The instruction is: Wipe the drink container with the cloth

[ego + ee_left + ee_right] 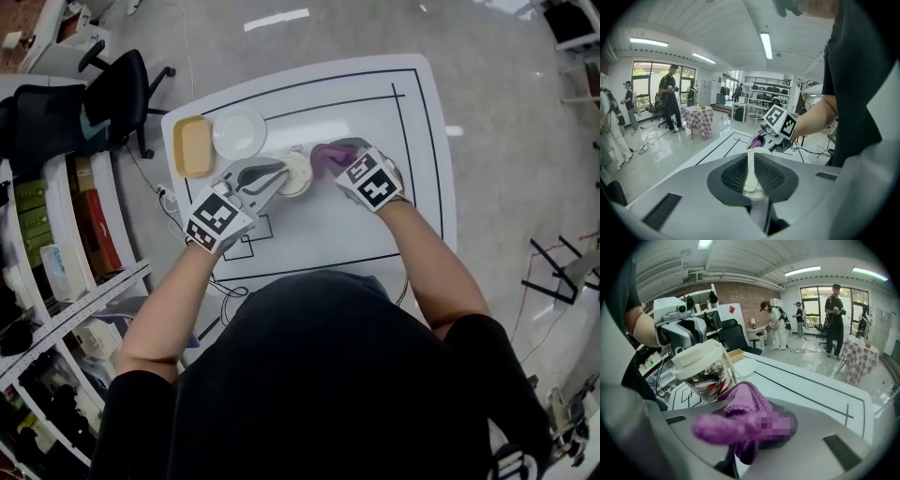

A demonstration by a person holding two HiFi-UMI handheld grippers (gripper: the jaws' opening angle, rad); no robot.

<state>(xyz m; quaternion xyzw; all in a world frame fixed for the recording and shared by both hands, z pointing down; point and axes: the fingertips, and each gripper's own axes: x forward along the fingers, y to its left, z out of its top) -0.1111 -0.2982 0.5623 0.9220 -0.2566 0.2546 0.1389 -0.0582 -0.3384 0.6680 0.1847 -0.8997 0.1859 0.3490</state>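
Note:
The drink container (296, 172) is a clear cup with a white lid (696, 357), held tilted above the white table (375, 225). My left gripper (281, 178) comes at it from the left and is shut on a white part of it, seen as a white strip between the pads (751, 164). My right gripper (330, 155) is shut on a purple cloth (323, 157). In the right gripper view the cloth (740, 420) bunches out of the jaws and touches the container's (705, 373) lower side. The left gripper view shows the right gripper (761, 140) just beyond the container.
A yellow tray (193, 145) and a white plate (239, 134) lie at the table's far left corner. An office chair (117, 89) and shelves (56, 244) stand left of the table. Several people stand in the room's background (834, 319).

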